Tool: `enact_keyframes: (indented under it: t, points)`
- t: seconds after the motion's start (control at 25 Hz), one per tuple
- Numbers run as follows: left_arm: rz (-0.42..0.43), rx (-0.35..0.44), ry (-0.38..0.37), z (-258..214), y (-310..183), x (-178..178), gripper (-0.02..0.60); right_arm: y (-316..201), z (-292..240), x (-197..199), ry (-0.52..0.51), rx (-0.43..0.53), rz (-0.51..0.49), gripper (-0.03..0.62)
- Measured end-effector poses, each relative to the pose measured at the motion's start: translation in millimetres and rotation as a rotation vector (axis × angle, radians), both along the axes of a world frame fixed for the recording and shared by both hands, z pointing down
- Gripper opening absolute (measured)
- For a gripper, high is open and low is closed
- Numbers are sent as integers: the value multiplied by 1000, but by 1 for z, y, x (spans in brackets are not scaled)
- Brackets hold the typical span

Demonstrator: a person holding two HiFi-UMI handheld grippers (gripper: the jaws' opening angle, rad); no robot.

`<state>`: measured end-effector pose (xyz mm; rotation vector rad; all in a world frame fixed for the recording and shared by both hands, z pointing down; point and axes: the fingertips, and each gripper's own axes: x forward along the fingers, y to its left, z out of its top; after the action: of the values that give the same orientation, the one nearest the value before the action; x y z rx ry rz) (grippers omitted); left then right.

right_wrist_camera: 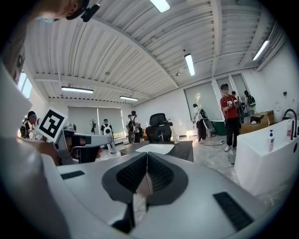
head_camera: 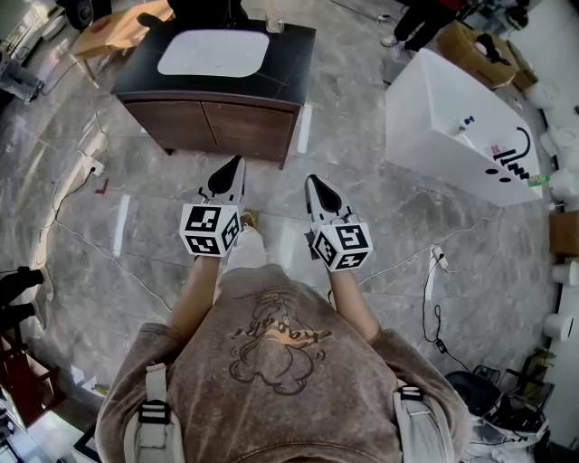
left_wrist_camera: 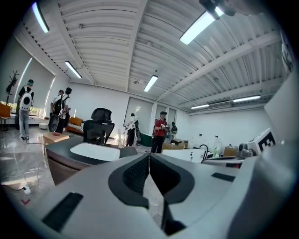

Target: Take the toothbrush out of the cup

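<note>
Left tongs (head_camera: 239, 161) and right tongs (head_camera: 312, 180) — both pinched together, empty — face the vanity (head_camera: 291, 56).

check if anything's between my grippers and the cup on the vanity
Nothing visible blocks them. Only floor lies between the left gripper, the right gripper and the vanity. The cup stands at the top's far edge, by the sink. Both grippers are shut and empty. The toothbrush is too small to make out.
</note>
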<state>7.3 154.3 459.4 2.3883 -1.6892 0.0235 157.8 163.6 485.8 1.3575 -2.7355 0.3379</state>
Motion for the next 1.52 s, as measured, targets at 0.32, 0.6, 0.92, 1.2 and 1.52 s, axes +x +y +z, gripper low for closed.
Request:
enact_keyframes:
  t: [0.32,0.6,0.92,1.2,1.52]
  points:
    - [13,-12,5,-5,-54,-22,18,-50,-4,-20,3,-16,12,18]
    - [34,-18,7,-11,-110,-43,18,-106,-15,-45,8,-12,25,18]
    - [73,-20,0,-15,-175,-66,18,-178,-25,-79,8,6,28,18]
    - [92,-20,-7,-13,-217,-87,18,-223,-22,-105,3,9,34,18]
    - [112,-29,7,-9,-250,-88,18,-255,-17,-105,9,-12,57,18]
